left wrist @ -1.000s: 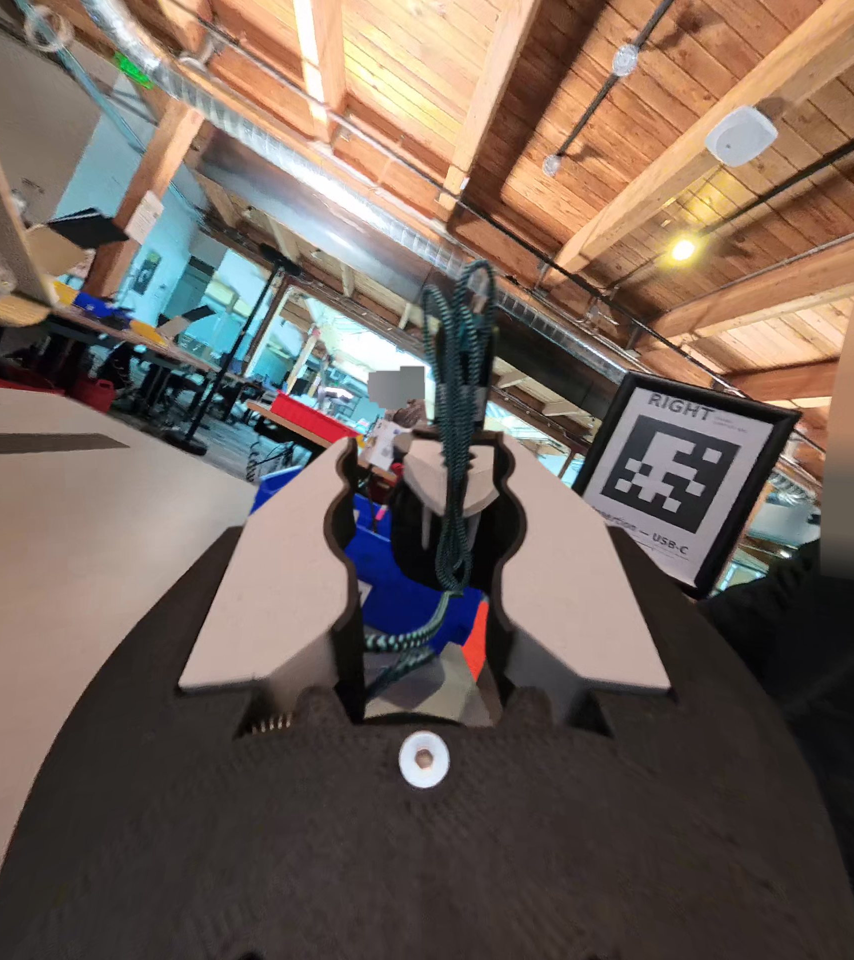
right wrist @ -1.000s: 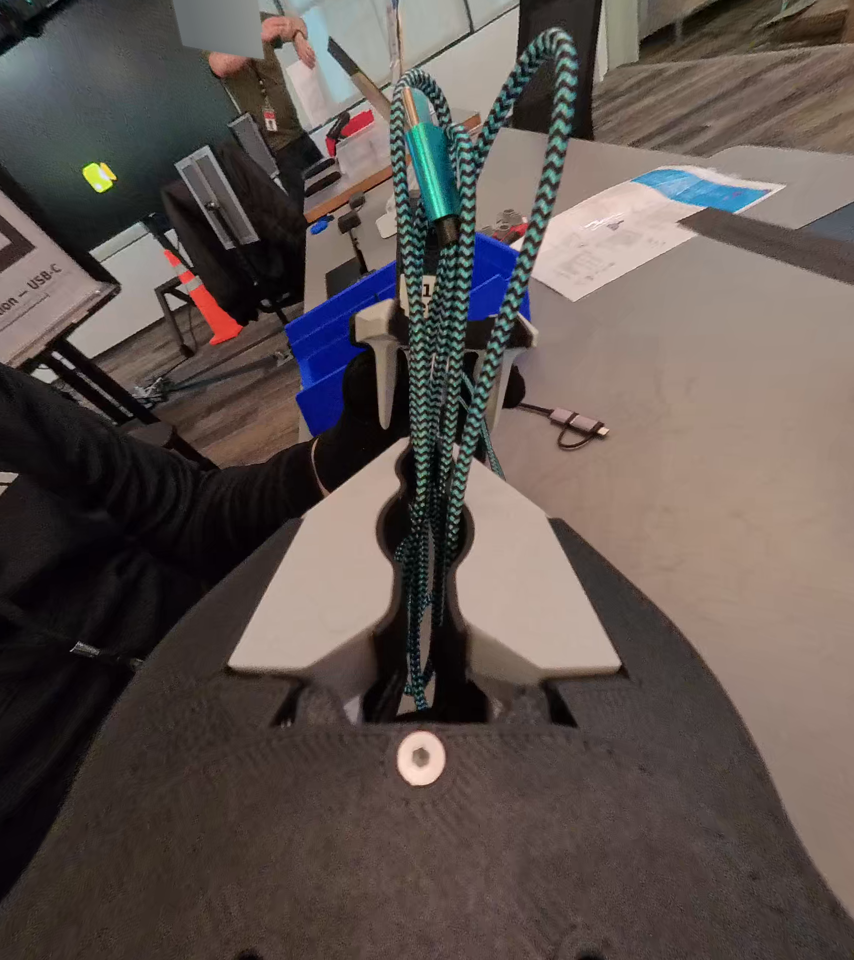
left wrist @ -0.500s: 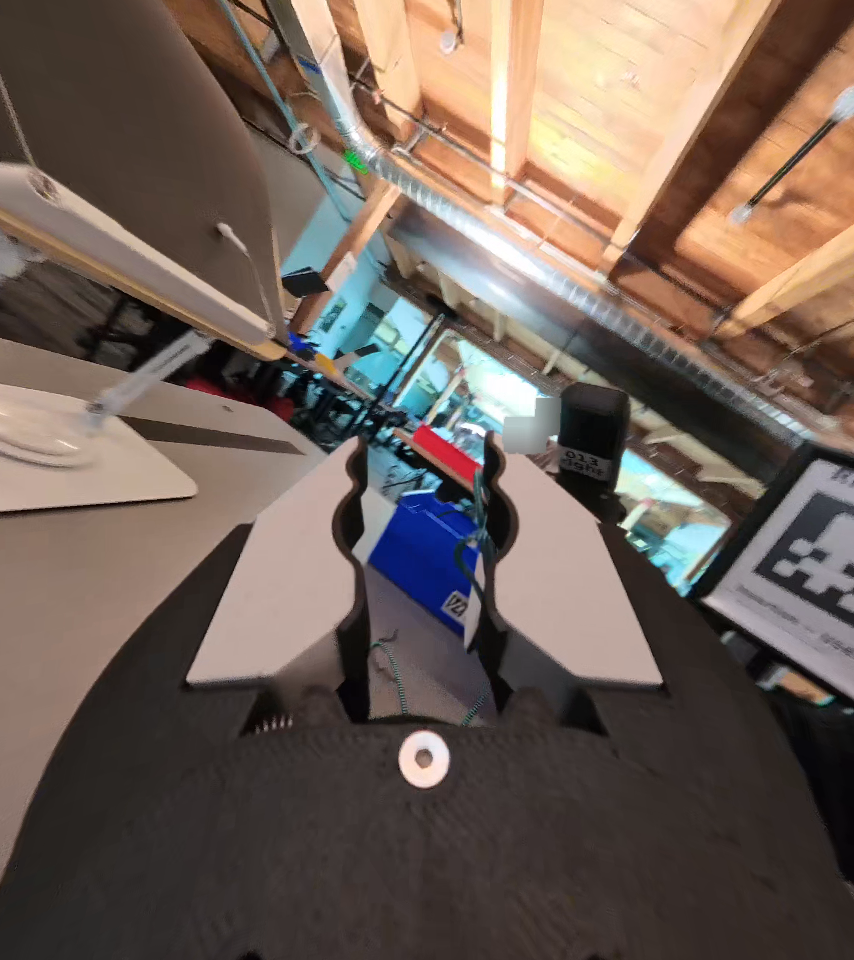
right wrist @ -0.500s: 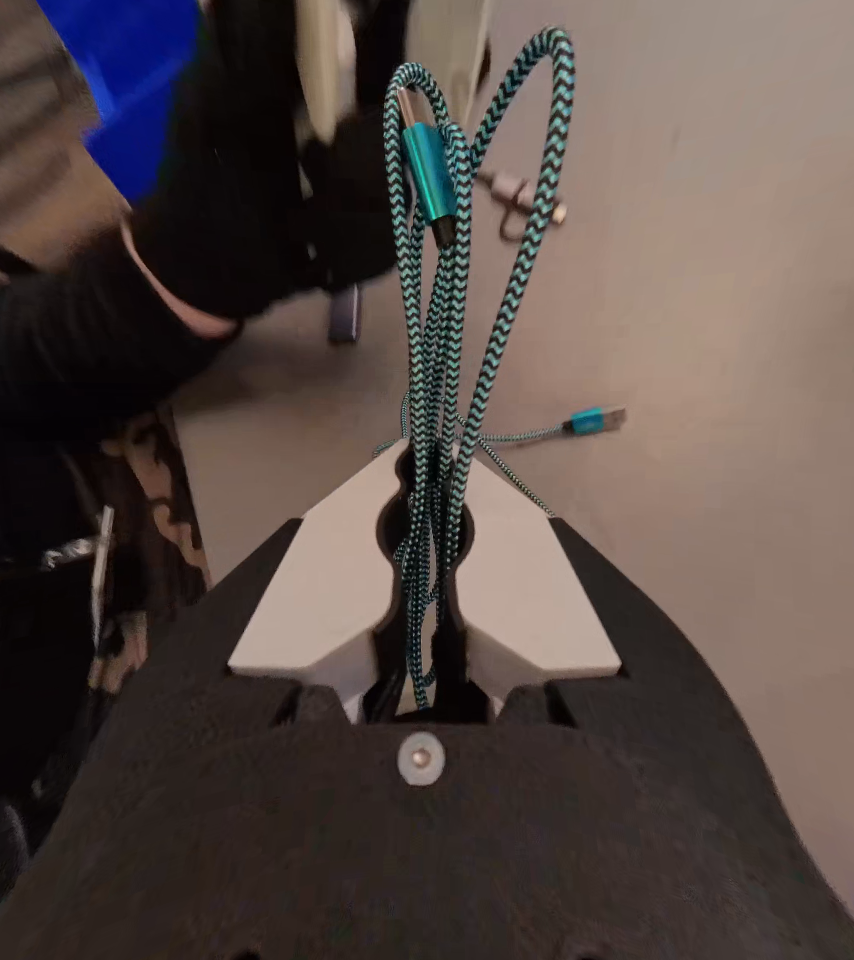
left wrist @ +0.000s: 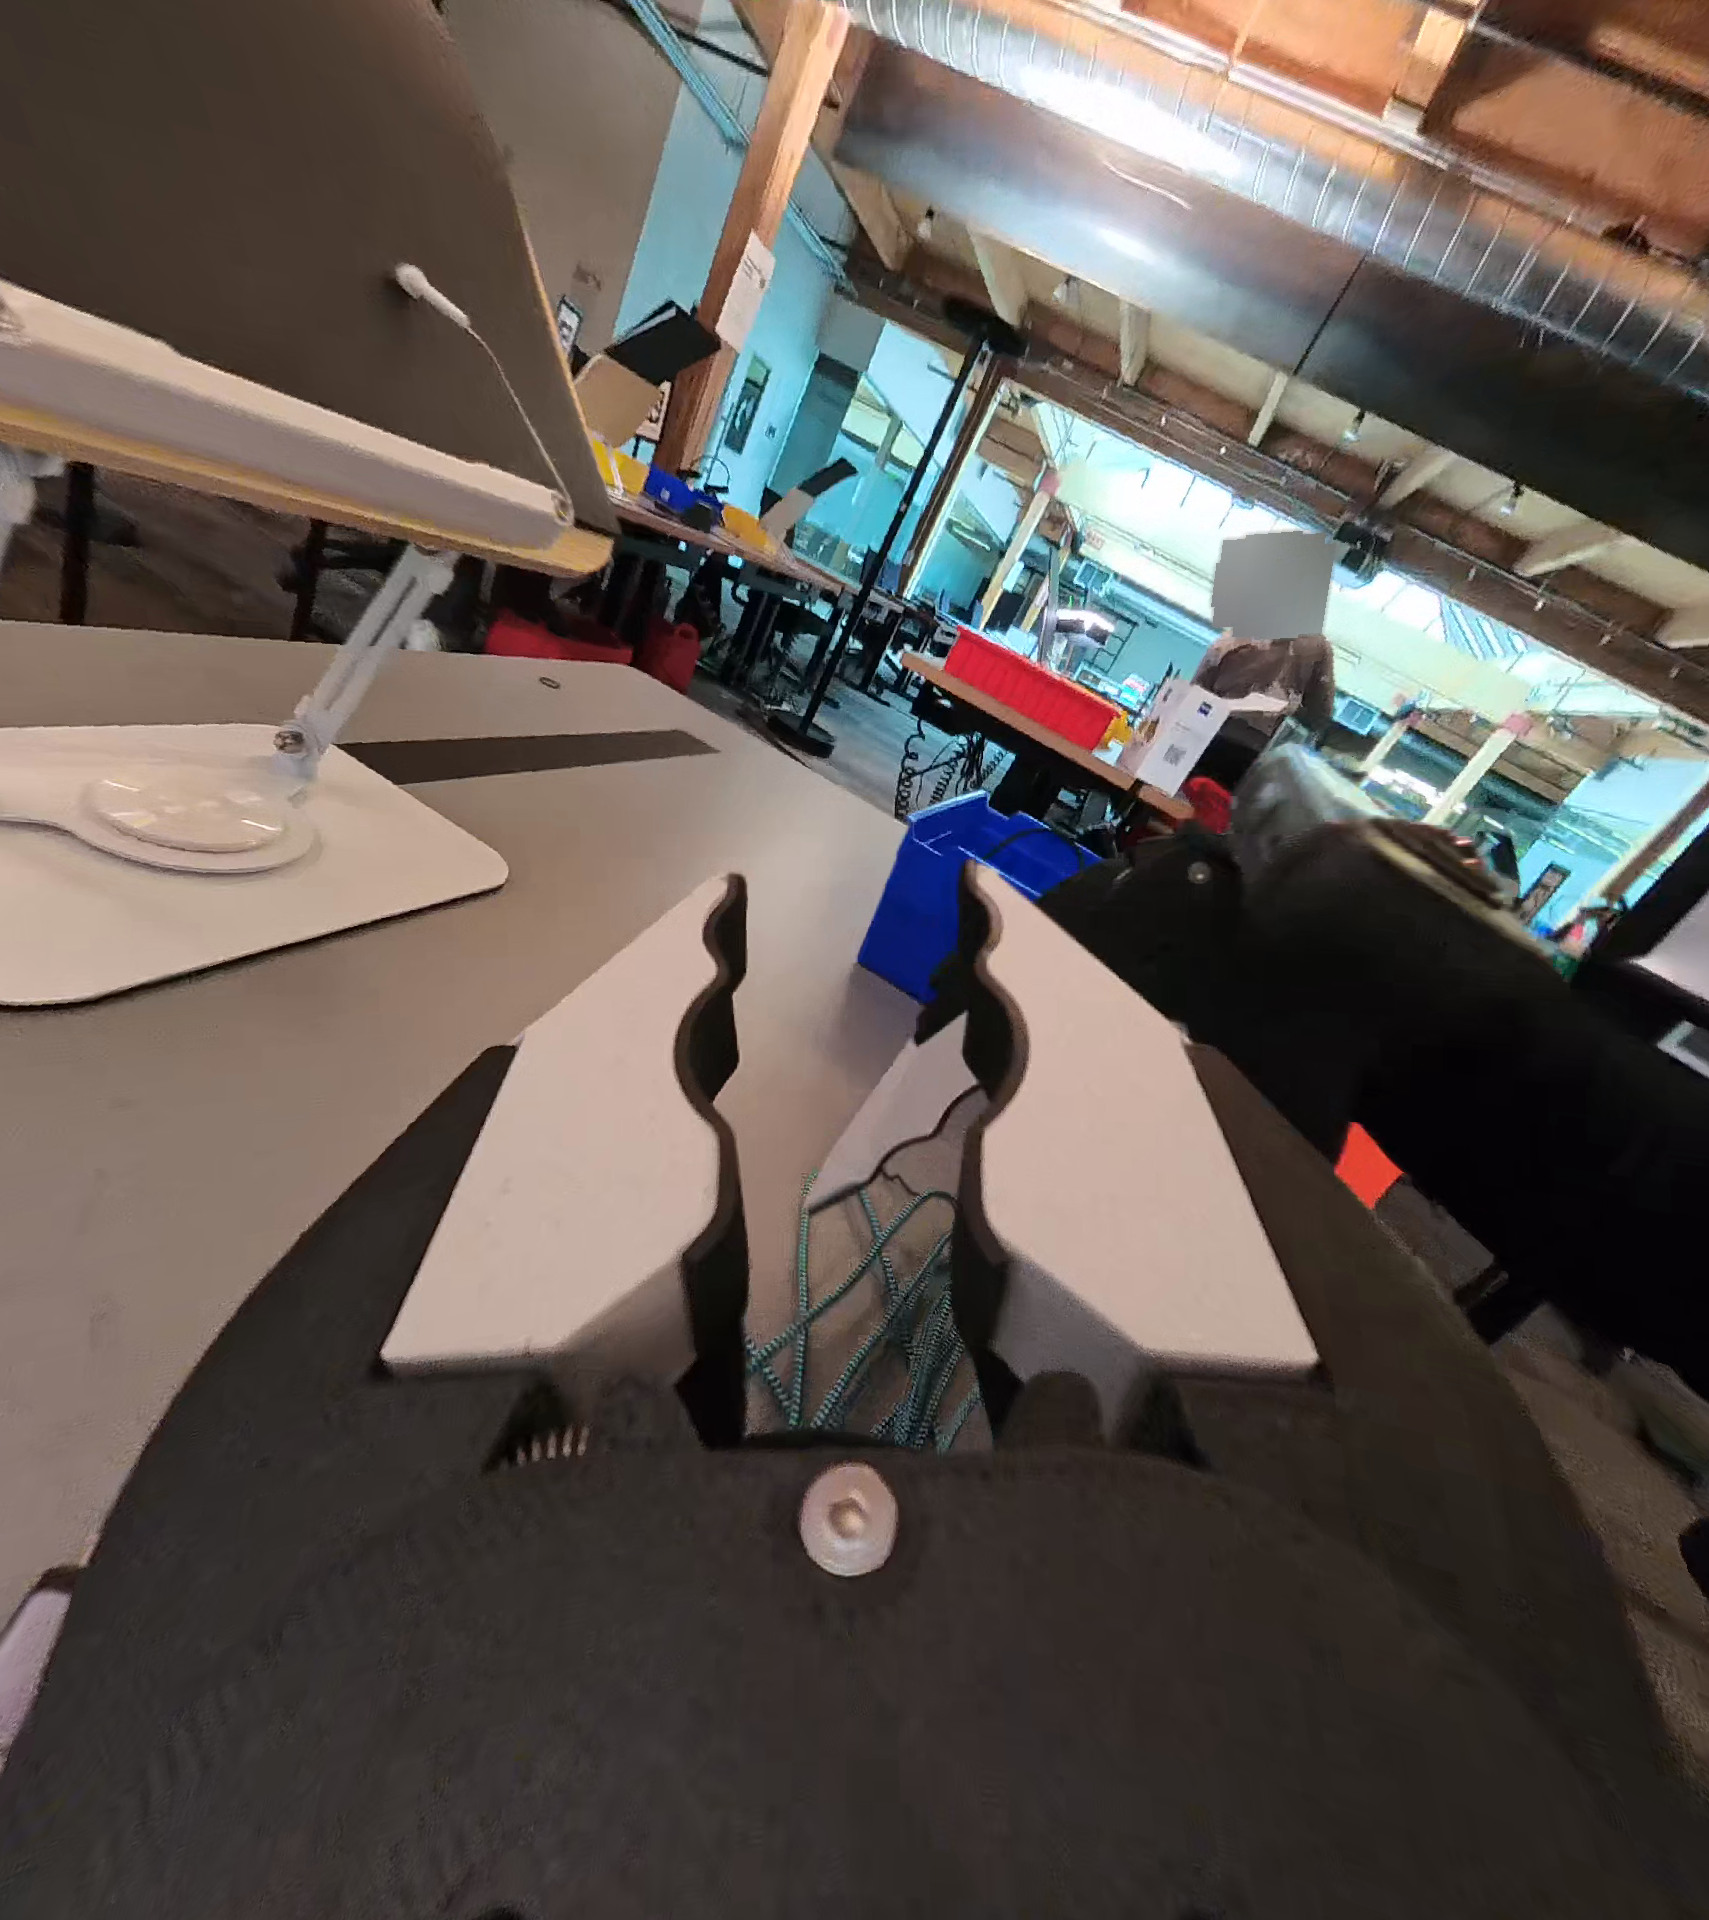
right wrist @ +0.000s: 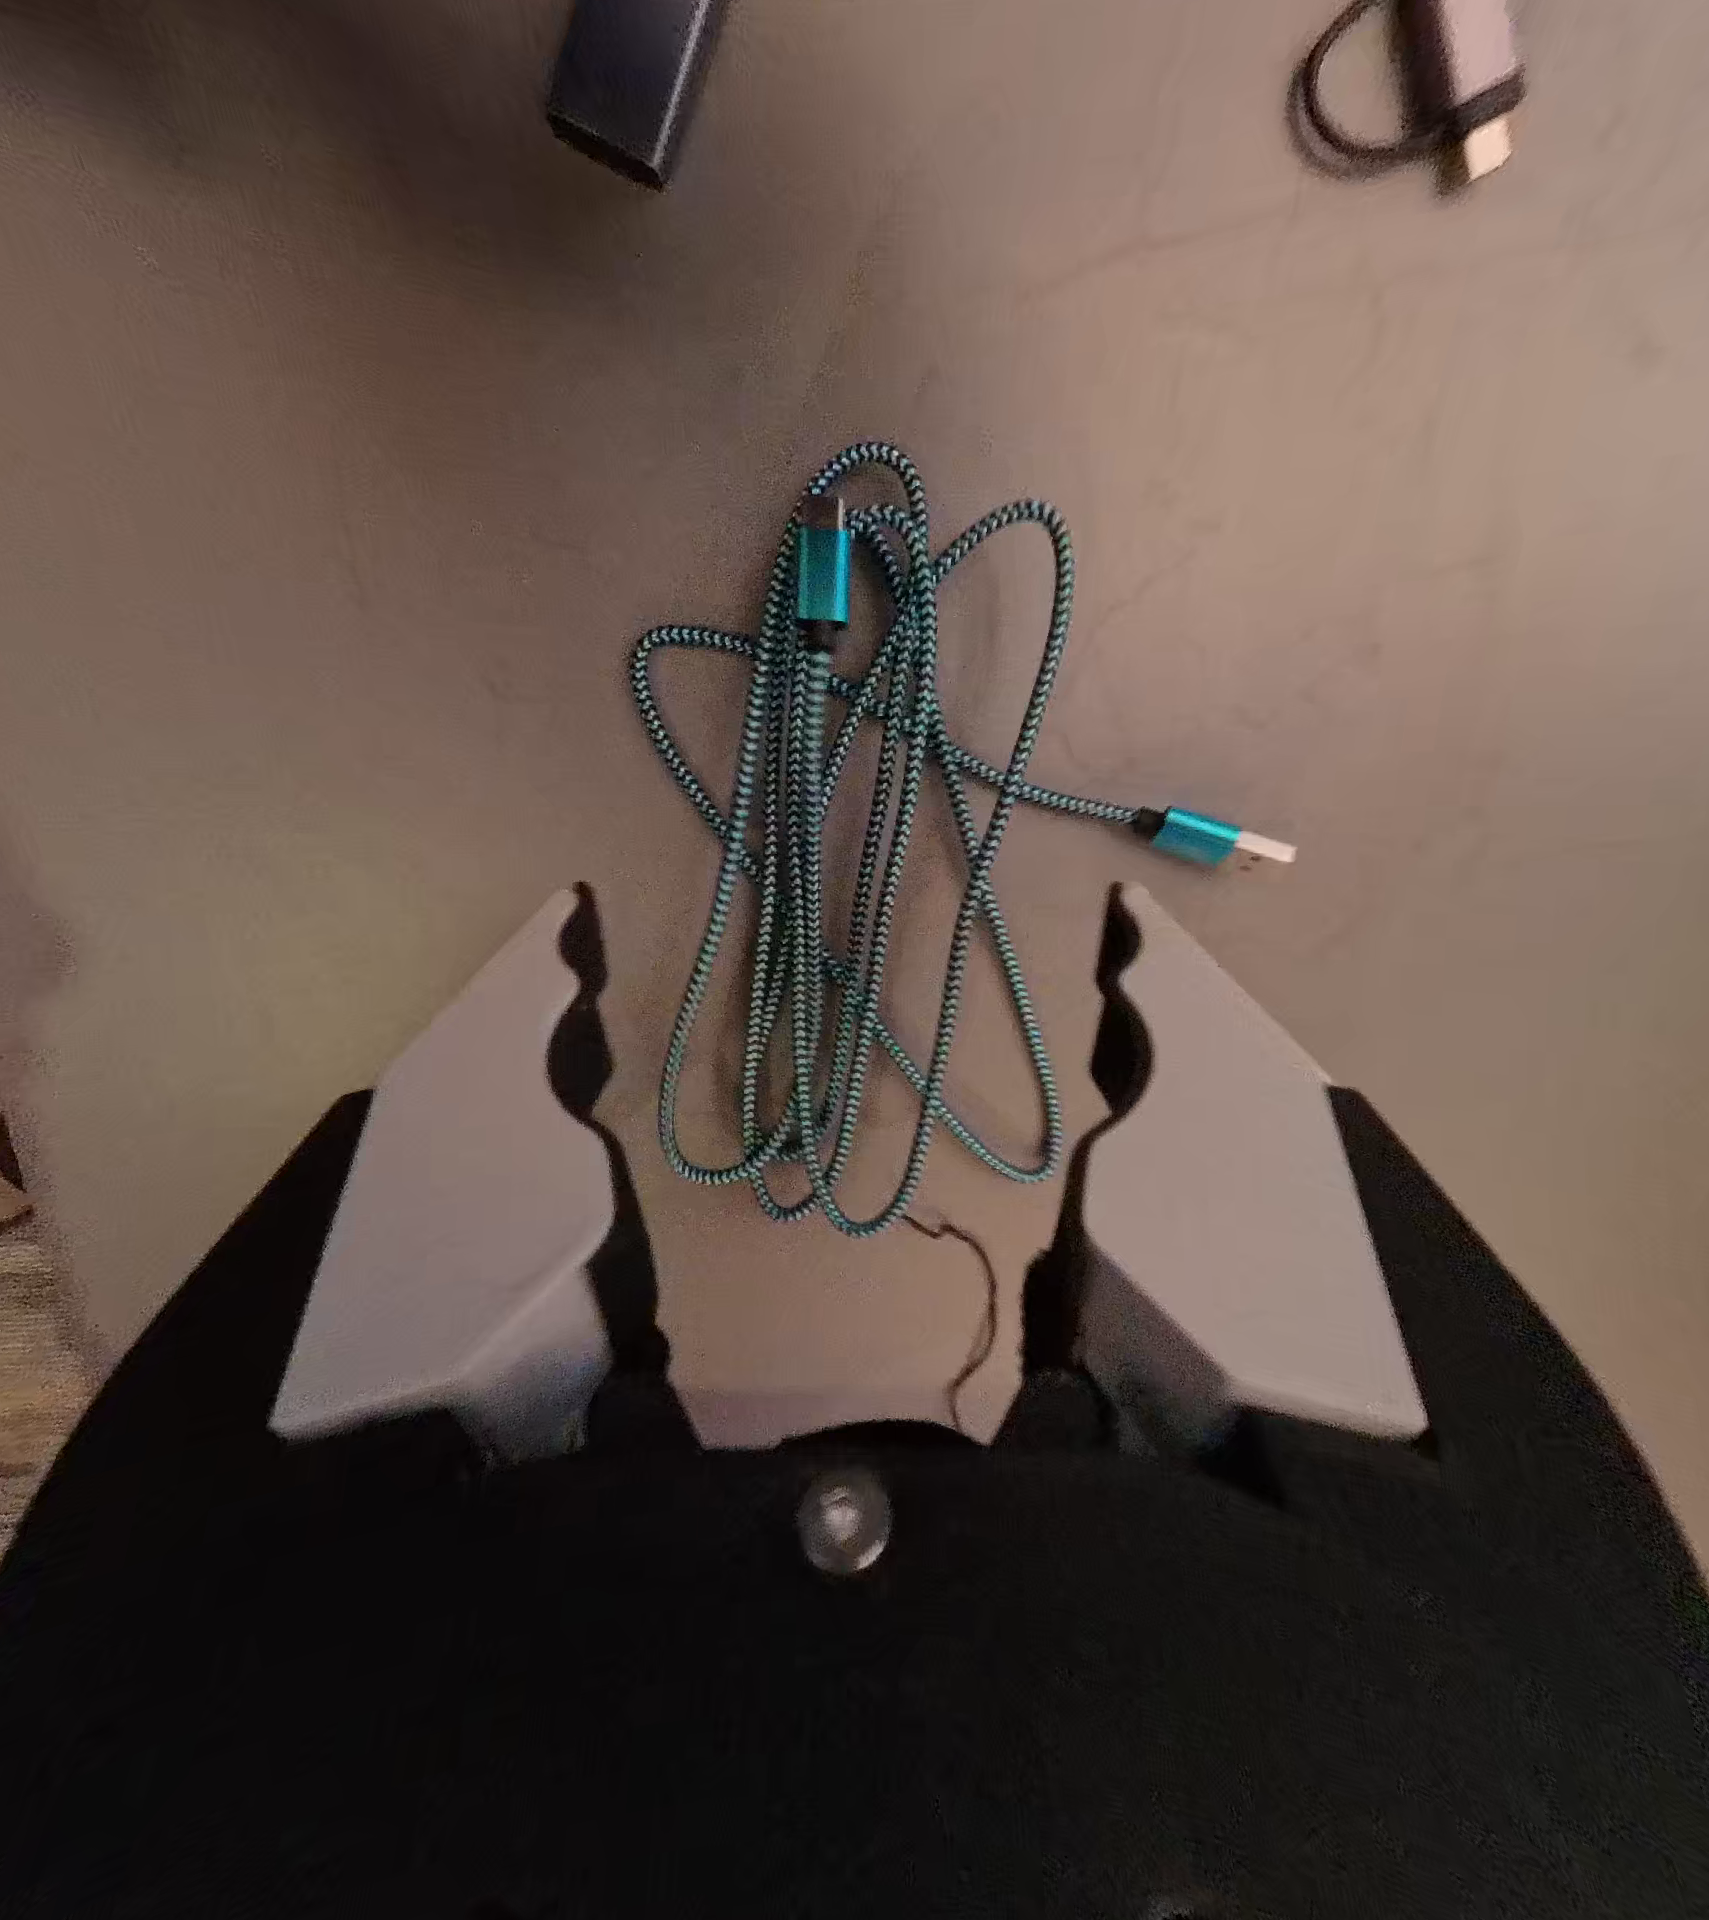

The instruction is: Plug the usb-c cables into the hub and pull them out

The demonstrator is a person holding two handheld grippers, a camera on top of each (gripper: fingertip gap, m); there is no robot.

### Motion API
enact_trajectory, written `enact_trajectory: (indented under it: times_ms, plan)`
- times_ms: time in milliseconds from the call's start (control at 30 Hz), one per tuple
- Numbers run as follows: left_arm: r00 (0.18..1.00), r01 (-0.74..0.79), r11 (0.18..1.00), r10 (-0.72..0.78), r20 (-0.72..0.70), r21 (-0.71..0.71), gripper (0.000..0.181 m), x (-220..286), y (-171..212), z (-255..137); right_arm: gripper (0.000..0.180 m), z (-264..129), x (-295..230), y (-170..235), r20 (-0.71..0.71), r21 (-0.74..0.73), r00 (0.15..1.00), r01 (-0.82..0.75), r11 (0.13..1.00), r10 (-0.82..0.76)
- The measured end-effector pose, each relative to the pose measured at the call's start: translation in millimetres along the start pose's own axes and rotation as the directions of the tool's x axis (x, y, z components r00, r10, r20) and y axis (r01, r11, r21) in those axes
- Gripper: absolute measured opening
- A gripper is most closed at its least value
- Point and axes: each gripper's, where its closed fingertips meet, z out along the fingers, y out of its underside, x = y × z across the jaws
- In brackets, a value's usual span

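Note:
A teal-and-black braided usb-c cable [right wrist: 808, 831] lies in a loose bundle on the grey table [right wrist: 310, 520]. One teal plug [right wrist: 822, 571] rests on the bundle and the other plug [right wrist: 1205, 836] points right. My right gripper [right wrist: 848, 894] is wide open above the bundle, touching nothing. A dark hub [right wrist: 632, 83] lies at the top edge. My left gripper [left wrist: 848, 899] is open and empty. Strands of the cable [left wrist: 865, 1278] show low between its fingers.
A grey adapter with a short looped lead [right wrist: 1432, 94] lies at the top right. A white laptop stand [left wrist: 154, 831] holding a laptop stands on the left. A blue bin [left wrist: 943, 894] sits at the table's far edge. A black-sleeved arm [left wrist: 1452, 1039] reaches in from the right. My hands' fingertips stand some 15 cm from each other.
My right gripper has tipped down to the table, opened and let go of the cable bundle, which now lies flat. My left gripper has swung down from the ceiling, still open.

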Motion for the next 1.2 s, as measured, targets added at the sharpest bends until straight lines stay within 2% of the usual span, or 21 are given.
enact_trajectory:
  times_ms: [33,133,200,333,400,500,633,767,800,967,1100,1200]
  plan:
    - [1.0,0.0,1.0,0.0,0.006,0.005,0.038,-2,-1,-2,0.098,-4,2,-2,-0.011,0.0,0.999,0.032,0.999,-0.032]
    - [1.0,-0.001,1.0,0.001,0.023,0.015,0.038,-5,-3,-4,0.113,-6,6,-7,-0.038,-0.029,0.981,0.188,0.982,-0.189]
    - [1.0,0.001,1.0,-0.001,0.015,0.012,0.038,-4,-2,-2,0.12,3,5,-8,-0.007,-0.074,0.958,0.285,0.956,-0.286]
    - [1.0,-0.005,1.0,0.004,0.015,0.01,0.037,-3,-1,-1,0.125,33,9,2,0.094,-0.134,0.944,0.328,0.935,-0.318]
    - [1.0,0.003,1.0,-0.003,0.015,0.018,0.037,-4,-2,-3,0.122,45,8,12,0.155,-0.16,0.94,0.328,0.931,-0.304]
    - [1.0,0.012,0.999,-0.012,0.011,0.032,0.039,-4,-5,-4,0.1,44,11,9,0.166,-0.128,0.947,0.296,0.947,-0.274]
    - [1.0,0.012,0.999,-0.012,0.0,0.033,0.041,-2,-5,-3,0.046,38,10,11,0.171,-0.129,0.943,0.309,0.942,-0.286]
    - [1.0,0.008,0.999,-0.008,0.003,0.037,0.038,-2,-6,-4,0.012,37,9,13,0.165,-0.121,0.956,0.266,0.956,-0.244]
    - [1.0,0.009,0.999,-0.009,0.005,0.04,0.038,-2,-7,-5,0.007,37,9,13,0.165,-0.122,0.961,0.245,0.962,-0.223]
    - [1.0,0.004,0.998,-0.004,0.008,0.059,0.038,-3,-11,-8,0.006,34,15,9,0.123,-0.052,0.987,0.113,0.992,-0.106]
    - [1.0,-0.001,0.994,-0.002,0.024,0.112,0.042,-6,-21,-15,0.005,8,33,-12,0.076,0.19,0.995,-0.074,0.979,0.06]
    - [0.999,0.016,0.985,-0.02,0.026,0.174,0.047,-9,-31,-22,0.006,-23,56,-22,0.045,0.384,0.975,-0.217,0.897,0.216]
